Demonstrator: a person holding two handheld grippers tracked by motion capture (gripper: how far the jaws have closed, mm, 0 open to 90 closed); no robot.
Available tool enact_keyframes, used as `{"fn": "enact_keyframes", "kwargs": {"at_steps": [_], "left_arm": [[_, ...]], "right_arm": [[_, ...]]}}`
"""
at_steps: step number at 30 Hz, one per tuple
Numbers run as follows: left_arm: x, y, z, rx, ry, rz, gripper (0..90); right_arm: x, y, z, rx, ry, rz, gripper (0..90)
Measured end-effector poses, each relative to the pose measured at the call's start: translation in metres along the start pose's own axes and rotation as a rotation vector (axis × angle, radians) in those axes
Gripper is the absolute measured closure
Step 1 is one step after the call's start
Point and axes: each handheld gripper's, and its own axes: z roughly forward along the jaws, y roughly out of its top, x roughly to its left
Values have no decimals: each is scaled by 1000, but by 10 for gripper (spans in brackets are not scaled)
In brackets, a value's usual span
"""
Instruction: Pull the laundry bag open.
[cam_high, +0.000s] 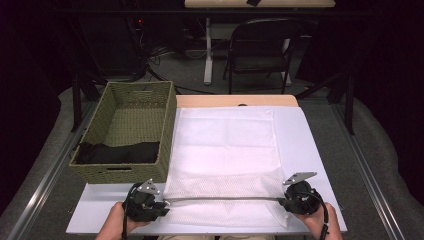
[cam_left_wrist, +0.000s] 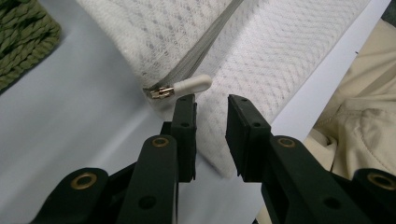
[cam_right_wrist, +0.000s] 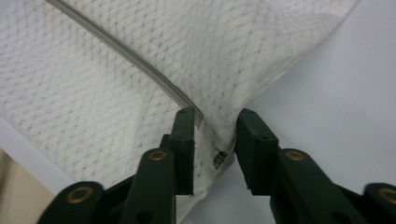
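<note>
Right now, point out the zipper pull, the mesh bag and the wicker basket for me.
zipper pull (cam_left_wrist: 192, 84): left gripper view, on its white tab.
mesh bag (cam_high: 225, 145): high view, middle of the white mesh.
wicker basket (cam_high: 169, 130): high view, on its right wall.

One mesh bag (cam_high: 225, 155), one wicker basket (cam_high: 125, 172), two tools.

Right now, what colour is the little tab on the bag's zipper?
The zipper tab is white, fixed to a gold-coloured metal slider. It shows best in the left gripper view.
</note>
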Motion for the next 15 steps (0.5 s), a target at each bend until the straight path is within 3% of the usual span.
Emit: {"fn": "enact_keyframes", "kwargs": {"at_steps": [4,7,11,15], "left_arm": [[-1,4,4,12,-4,9,690],[0,3,2,8,-6,2,645],[1,0,-7,-23,40,-44,457],[0,-2,-15,-47,64,-56,332]], "right_arm": [[2,1,-3,3,-1,-14,546],[1,2,-10,-22,14,1,462],[5,4,-17,-63,28,-17,360],[13,8,-17,-84,44,-39,272]]}}
